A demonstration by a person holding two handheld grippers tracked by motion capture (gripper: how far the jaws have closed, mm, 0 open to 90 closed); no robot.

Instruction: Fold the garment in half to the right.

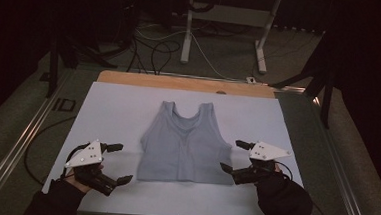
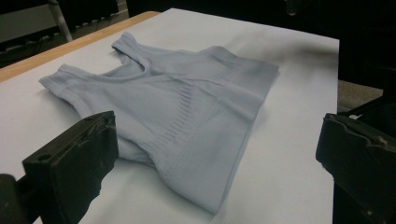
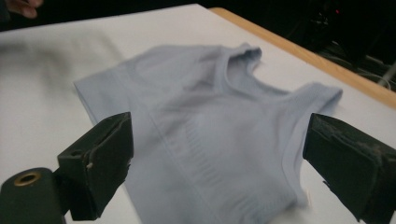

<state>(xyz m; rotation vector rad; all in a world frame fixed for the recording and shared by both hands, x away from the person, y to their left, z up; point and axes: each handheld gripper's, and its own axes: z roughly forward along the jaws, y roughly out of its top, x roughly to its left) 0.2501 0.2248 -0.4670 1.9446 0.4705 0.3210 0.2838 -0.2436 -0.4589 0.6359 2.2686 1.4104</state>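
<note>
One left gripper [image 1: 116, 162], lower left of the high view, jaws spread apart, holding nothing, clear of the garment. One pale blue-grey tank top [image 1: 185, 143], centre of frame, spread flat on the one white sheet [image 1: 118, 108] covering the table, straps toward the top. One right gripper [image 1: 231, 155], lower right, jaws apart, at the top's hem corner, gripping nothing.

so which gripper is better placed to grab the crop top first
Probably the right gripper: its open jaws sit right against the crop top, with its lower tip at the hem corner. The left gripper, also open, stands off with bare white sheet between it and the fabric.
</note>
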